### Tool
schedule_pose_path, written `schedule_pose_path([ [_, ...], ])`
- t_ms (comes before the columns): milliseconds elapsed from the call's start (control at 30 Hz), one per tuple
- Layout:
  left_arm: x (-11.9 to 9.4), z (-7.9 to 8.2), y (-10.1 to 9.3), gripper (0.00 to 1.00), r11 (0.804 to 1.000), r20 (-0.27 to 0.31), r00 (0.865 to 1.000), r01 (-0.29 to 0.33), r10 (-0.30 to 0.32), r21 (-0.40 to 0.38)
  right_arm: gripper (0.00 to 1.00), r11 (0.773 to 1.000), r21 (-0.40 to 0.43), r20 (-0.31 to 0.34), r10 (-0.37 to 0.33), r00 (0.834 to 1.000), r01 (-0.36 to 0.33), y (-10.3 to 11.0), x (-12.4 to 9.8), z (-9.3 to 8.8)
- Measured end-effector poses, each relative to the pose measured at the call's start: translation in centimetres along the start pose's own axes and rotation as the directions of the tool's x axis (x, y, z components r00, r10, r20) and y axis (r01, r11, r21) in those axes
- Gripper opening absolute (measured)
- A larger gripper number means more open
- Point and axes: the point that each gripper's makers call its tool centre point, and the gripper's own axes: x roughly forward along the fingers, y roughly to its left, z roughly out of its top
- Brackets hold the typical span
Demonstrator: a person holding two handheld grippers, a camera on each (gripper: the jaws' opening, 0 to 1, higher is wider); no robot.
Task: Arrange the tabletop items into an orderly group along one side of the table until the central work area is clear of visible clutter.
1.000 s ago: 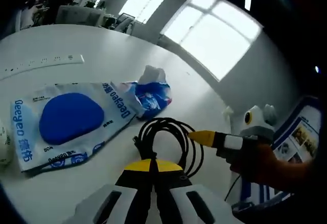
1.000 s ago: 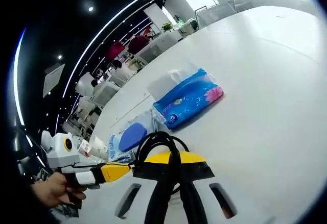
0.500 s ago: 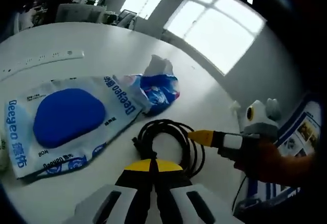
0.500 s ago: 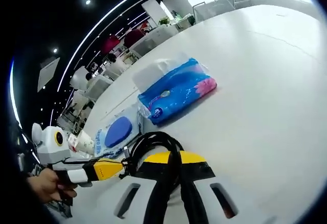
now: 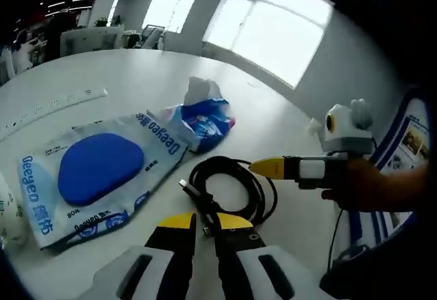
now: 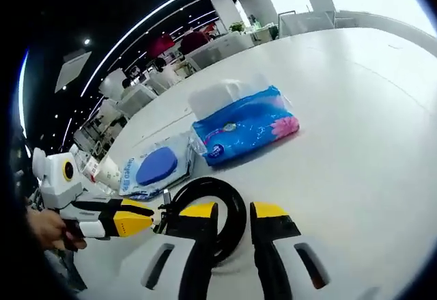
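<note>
A coiled black cable (image 5: 232, 189) lies on the white table (image 5: 136, 74), just ahead of my left gripper (image 5: 205, 221). Its jaws are open by a narrow gap, and the cable's plug end (image 5: 194, 196) reaches toward that gap. My right gripper (image 5: 265, 168), held by a hand, comes in from the right and points at the coil. In the right gripper view, my right gripper (image 6: 233, 211) is open with the cable (image 6: 231, 208) lying between its jaws. My left gripper (image 6: 145, 222) enters there from the left. A white wipes pack (image 5: 95, 170) and a blue tissue pack (image 5: 203, 119) lie beyond.
A long white power strip (image 5: 51, 103) lies at the far left of the table. A white bottle-like object (image 6: 106, 171) stands beside the wipes pack (image 6: 154, 167). The blue tissue pack (image 6: 247, 126) lies mid-table. Bare tabletop (image 6: 355, 129) spreads to the right; office chairs stand beyond.
The jaws of both grippers, pressed together before, now stand apart. The coil rests on the table between the two grippers. Both cameras shifted slightly.
</note>
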Motion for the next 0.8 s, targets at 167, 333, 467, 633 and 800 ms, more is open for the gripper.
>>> schedule_pose_path([
  [167, -1.8, 0.1, 0.5, 0.21, 0.997, 0.037, 0.999, -0.034, 0.031, 0.07, 0.31, 0.994, -0.093, -0.008, 0.059, 0.998, -0.059, 1.2, -0.7, 0.4],
  [333, -4.4, -0.3, 1.0, 0.29, 0.992, 0.059, 0.996, -0.068, 0.063, 0.102, 0.46, 0.977, -0.192, -0.022, 0.093, 0.995, -0.096, 2.0, -1.9, 0.8],
  [467, -7.1, -0.7, 1.7, 0.33, 0.988, 0.086, 0.99, -0.119, 0.11, 0.101, 0.58, 0.96, -0.252, -0.033, 0.115, 0.993, -0.12, 2.9, -2.9, 1.1],
  [633, -9.6, -1.5, 2.7, 0.37, 0.983, 0.109, 0.98, -0.172, 0.164, 0.067, 0.69, 0.946, -0.296, -0.035, 0.126, 0.991, -0.13, 3.2, -4.0, 1.7],
  [800, -12.1, -2.1, 3.5, 0.44, 0.975, 0.113, 0.972, -0.215, 0.208, 0.055, 0.79, 0.929, -0.342, -0.045, 0.135, 0.99, -0.142, 3.3, -4.5, 2.1],
])
